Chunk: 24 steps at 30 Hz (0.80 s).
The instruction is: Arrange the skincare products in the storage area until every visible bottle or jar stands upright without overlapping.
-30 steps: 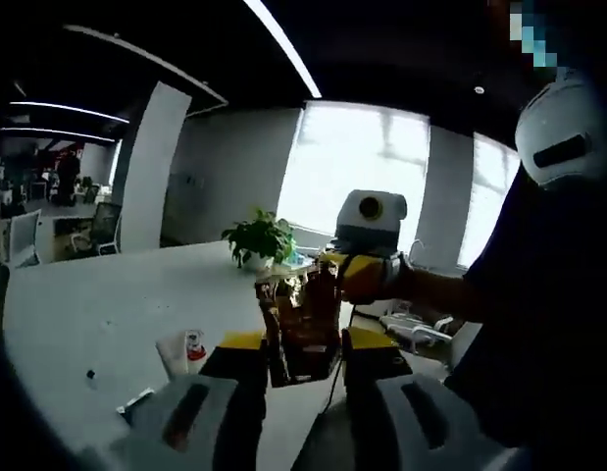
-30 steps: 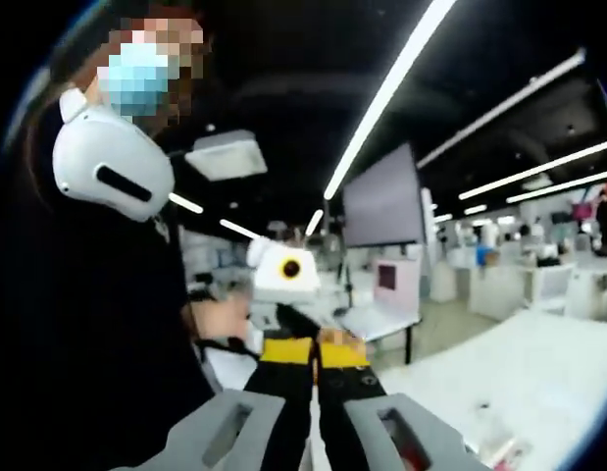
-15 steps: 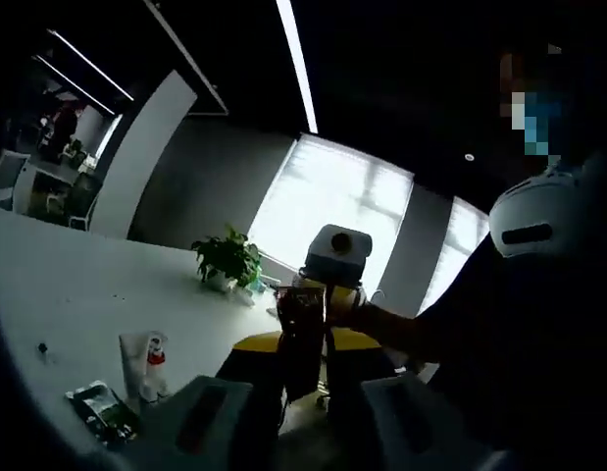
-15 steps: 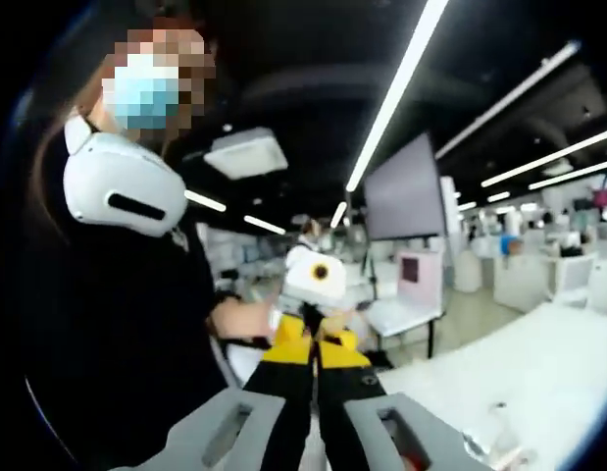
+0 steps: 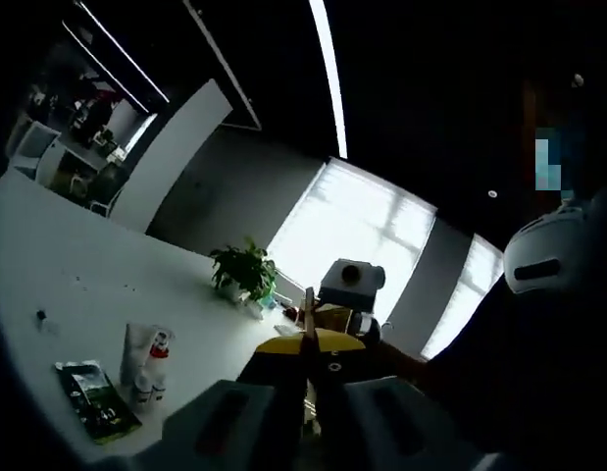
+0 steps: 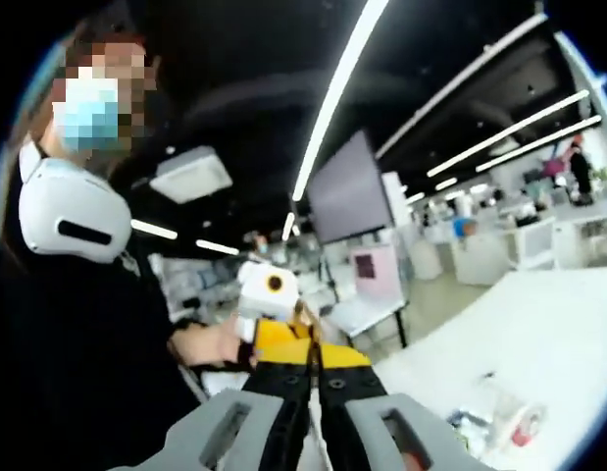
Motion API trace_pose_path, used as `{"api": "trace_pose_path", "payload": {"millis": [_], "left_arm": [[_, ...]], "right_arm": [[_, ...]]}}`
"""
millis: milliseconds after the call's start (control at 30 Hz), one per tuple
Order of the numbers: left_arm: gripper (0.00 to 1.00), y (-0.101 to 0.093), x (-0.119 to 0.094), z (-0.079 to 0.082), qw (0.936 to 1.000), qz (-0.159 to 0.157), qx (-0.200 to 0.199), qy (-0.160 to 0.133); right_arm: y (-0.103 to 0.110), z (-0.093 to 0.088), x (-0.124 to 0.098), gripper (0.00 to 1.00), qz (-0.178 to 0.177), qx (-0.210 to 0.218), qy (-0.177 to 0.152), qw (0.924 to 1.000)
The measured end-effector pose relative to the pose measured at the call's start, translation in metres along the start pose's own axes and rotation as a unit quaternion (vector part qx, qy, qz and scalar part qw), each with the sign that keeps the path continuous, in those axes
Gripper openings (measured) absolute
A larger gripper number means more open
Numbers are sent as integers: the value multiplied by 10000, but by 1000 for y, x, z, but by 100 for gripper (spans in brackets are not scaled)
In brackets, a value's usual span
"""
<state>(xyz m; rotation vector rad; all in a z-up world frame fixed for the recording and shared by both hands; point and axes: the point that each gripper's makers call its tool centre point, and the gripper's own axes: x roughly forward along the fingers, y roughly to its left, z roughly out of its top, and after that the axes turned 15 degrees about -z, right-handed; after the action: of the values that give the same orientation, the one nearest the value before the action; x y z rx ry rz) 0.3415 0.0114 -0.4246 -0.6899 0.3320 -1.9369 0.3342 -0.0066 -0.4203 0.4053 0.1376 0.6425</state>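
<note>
**Both grippers meet in the air, above the table**

The skincare products lie on the white table (image 5: 58, 275): a white tube with a red mark (image 5: 146, 361) and a flat dark green packet (image 5: 95, 394) beside it, near the table's front edge in the left gripper view. In the right gripper view a clear, crumpled package (image 6: 494, 417) rests close to the table's near edge. None of these is standing upright, so the arranging appears not finished.

The left gripper (image 5: 308, 363) is raised above the table, and its jaws are pressed nearly together on a thin, edge-on item (image 5: 308, 312); what the item is cannot be told. The right gripper (image 6: 313, 365) also has its jaws almost closed, and whether it holds anything cannot be told. The two grippers face each other closely, probably to pass or turn the thin item between them.

Behind, a potted plant (image 5: 242, 270) stands at the far edge of the table, before a bright window (image 5: 357, 235). The person wears dark clothing.
</note>
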Motion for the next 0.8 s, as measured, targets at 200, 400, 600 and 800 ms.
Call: {"api": "trace_pose_path", "payload": {"millis": [200,400,600,800], "left_arm": [[0,-4,2,9,9998,-93,-19,-155],[0,-2,-3,13,9991,-131,-202,-360],[0,1,-3,12,9991,-41,-231,-347],[1,18,-11,7,9991,399,41,-107]], "right_arm": [[15,-18,7,16,161,476,22,9987],[21,-17,13,4,194,953,-158,9951],[17,-23,15,0,13,1088,-92,9940],[9,-31,20,0,-374,1181,-51,9923]]}}
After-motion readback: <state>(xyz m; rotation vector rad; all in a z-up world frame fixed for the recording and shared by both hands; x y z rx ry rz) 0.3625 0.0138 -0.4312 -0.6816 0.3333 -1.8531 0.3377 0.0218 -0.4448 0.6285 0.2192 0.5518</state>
